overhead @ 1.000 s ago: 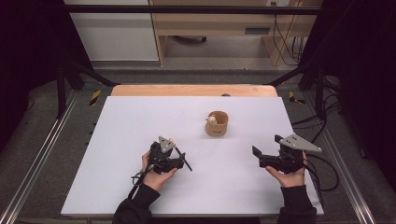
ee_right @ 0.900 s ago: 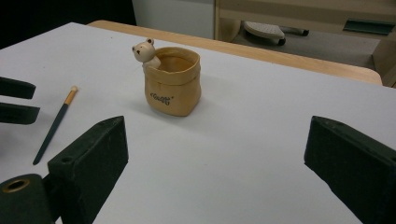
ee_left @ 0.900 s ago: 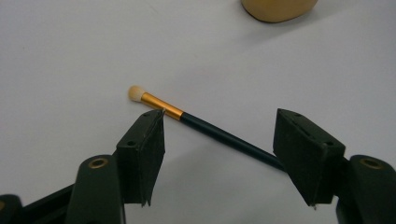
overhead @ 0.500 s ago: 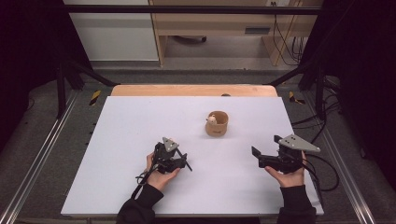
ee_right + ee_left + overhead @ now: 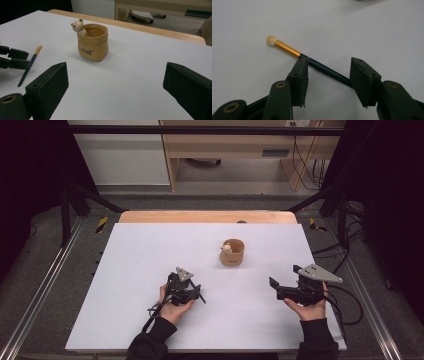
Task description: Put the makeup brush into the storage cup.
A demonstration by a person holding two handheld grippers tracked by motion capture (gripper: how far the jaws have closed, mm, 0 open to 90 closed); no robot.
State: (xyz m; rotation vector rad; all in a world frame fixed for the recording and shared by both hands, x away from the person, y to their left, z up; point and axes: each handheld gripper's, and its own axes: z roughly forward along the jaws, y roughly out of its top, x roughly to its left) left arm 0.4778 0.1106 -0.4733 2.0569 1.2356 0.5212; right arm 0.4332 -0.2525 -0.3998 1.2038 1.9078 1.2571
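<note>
My left gripper (image 5: 328, 72) stands over a small brush (image 5: 312, 62) that lies flat on the white worktop (image 5: 150, 250), a little toward the near edge and left of the middle, and its jaws have just been closing: they now stand half-way in, one on each side of the dark handle, one pad corner at the handle, nothing squeezed. To take it well, I judge I should close squarely across the dark handle just behind the gold ferrule, keep the pads low enough to catch so thin a shaft without scraping the worktop, and lift only once both pads press (a thin round handle may roll or pivot out if only one pad meets it first). My right gripper (image 5: 115, 82) waits wide open and empty near the worktop's right edge, facing the tan pouch-shaped pot (image 5: 93, 41) with a little bear (image 5: 77, 25) at its rim, which stands near the middle. The left gripper view gives the brush's pale tip and the jaws' fit around the handle; the high view instead places brush, pot (image 5: 232, 252) and both hands on the worktop, though there the brush is nearly hidden under my left gripper (image 5: 186, 290).
</note>
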